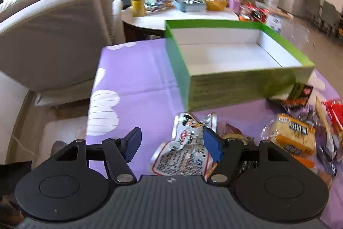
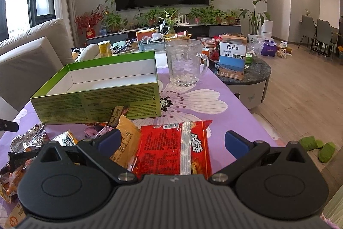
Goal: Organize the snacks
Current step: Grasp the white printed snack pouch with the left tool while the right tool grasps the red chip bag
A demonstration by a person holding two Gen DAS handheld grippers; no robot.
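Note:
An open green box (image 1: 246, 83) with a bare white inside stands on the purple tablecloth (image 1: 133, 83); the right wrist view has the box (image 2: 96, 100) at the left. My left gripper (image 1: 172, 134) is open above a white and red snack packet (image 1: 186, 149), its pads not touching it. A yellow bread packet (image 1: 293, 134) and other snacks lie to its right. My right gripper (image 2: 173, 136) is open, its fingers standing on either side of a red noodle packet (image 2: 175, 147) that lies flat on the cloth. A yellow packet (image 2: 126, 143) lies beside the left finger.
A glass mug (image 2: 184, 61) stands behind the box on the right. A beige sofa (image 1: 53, 35) borders the table on the left. A round table (image 1: 182, 14) crowded with tubs and packets lies beyond. Green slippers (image 2: 317, 147) rest on the floor.

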